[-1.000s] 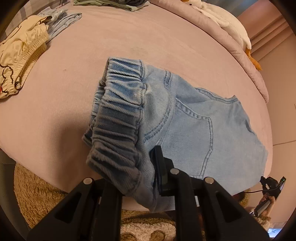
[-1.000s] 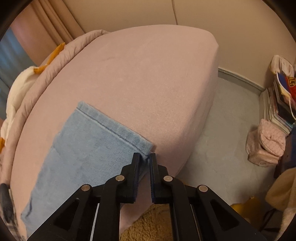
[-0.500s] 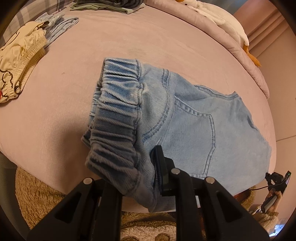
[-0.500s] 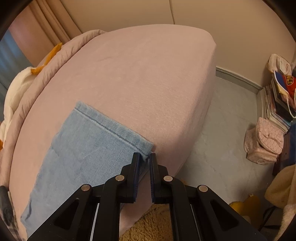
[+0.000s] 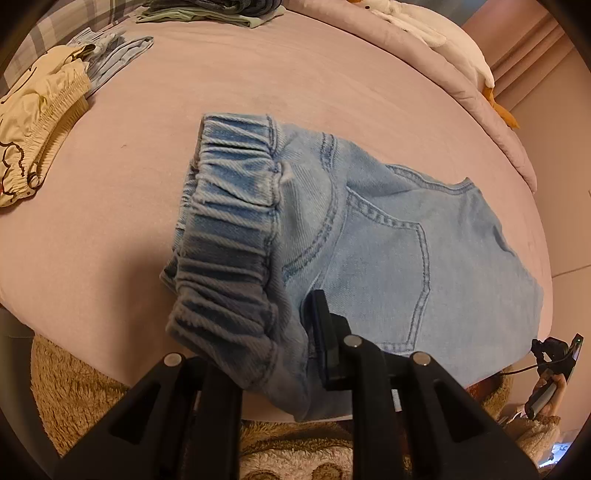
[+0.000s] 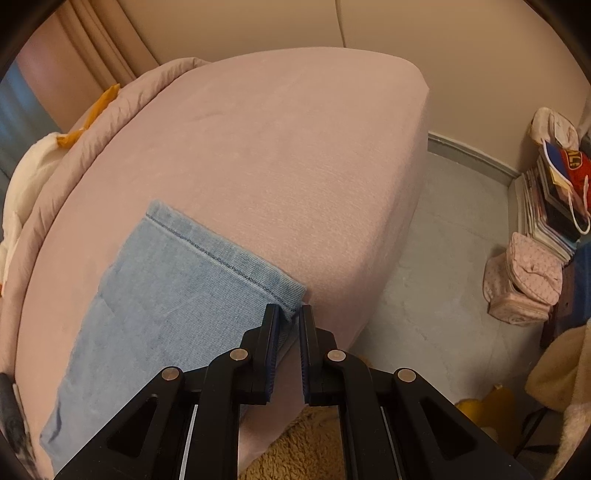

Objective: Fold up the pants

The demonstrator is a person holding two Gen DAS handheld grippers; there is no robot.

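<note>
While the light-blue denim pants (image 5: 388,236) are spread on the pink bed (image 5: 258,81), both ends of the garment are gripped at the near edge of the mattress. The gathered elastic waistband (image 5: 229,229) is seen on the left of the left wrist view, raised off the sheet and draped toward the camera, with the seat and its stitched back pocket (image 5: 384,280) lying flat to the right. The left gripper (image 5: 291,332) is closed on the near corner of the waistband; only its right finger is visible, as the left one is covered by the bunched denim. Its jaws are parted only by the thickness of that fabric.

From the right wrist view, the stitched leg hem (image 6: 225,258) is seen running from the far left to the near right across the sheet. The right gripper (image 6: 286,317) is nearly fully closed, and the near right corner of the hem is pinched between its fingertips, just at the edge of the bed.

A cream garment (image 5: 33,122) is lying at the far left of the bed, a pile of folded clothes (image 5: 207,11) is set at its far edge, and a white plush toy (image 5: 436,37) is resting on the rolled quilt at the far right. A shaggy tan rug (image 5: 74,387) is spread on the floor beside the bed, and a stack of books (image 6: 546,206) is standing by the wall.
</note>
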